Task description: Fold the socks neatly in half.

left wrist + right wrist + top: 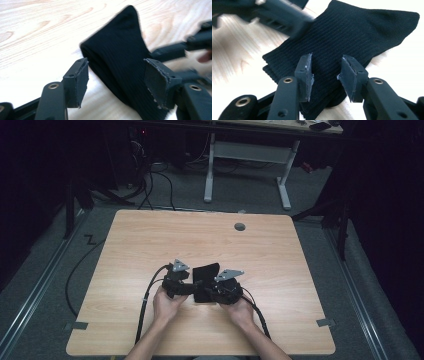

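A black ribbed sock (206,274) lies folded on the wooden table (150,240), between the two hand-held grippers. My left gripper (192,287) comes at it from the left. In the left gripper view the sock (120,45) lies between the wide-apart jaws of the left gripper (117,82), and the pads do not press on it. My right gripper (207,292) reaches in from the right. In the right gripper view the right gripper (325,75) hovers just over the sock (362,30) with its jaws apart and nothing pinched.
A round cable hole (240,226) sits near the table's far edge. Grey tape tabs (326,322) mark the front corners. Cables trail from both grippers off the near edge. A white-legged desk (282,180) stands on the floor beyond the table.
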Available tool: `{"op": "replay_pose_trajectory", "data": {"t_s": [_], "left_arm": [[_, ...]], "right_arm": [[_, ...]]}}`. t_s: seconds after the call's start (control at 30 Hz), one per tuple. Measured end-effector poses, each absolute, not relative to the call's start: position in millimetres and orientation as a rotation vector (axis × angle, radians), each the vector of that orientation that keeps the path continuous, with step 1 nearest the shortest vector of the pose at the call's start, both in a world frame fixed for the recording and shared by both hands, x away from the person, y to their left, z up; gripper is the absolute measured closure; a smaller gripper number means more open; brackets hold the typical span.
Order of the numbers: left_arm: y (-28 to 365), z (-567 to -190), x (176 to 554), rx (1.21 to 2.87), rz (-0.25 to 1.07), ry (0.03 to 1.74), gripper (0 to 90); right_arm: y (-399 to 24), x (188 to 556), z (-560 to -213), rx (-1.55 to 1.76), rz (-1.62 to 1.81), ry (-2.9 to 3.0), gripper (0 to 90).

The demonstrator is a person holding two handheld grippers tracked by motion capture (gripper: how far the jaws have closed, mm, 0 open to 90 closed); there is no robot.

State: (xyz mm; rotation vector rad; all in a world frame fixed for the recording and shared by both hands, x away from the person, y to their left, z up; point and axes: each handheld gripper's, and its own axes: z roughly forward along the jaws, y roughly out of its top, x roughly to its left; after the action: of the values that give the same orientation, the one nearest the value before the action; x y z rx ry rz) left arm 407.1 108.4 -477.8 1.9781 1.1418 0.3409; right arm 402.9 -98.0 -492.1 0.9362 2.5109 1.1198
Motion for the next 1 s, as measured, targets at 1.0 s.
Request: {"op": "replay_pose_trajectory", "data": {"t_s": [1.0], "left_arm": [[99.0, -491.7, 456.4, 2.06, 0.301, 1.222, 47.8]], "right_arm": [[-101.9, 386.4, -493.0, 0.891, 1.104, 2.518, 60.0]]}}
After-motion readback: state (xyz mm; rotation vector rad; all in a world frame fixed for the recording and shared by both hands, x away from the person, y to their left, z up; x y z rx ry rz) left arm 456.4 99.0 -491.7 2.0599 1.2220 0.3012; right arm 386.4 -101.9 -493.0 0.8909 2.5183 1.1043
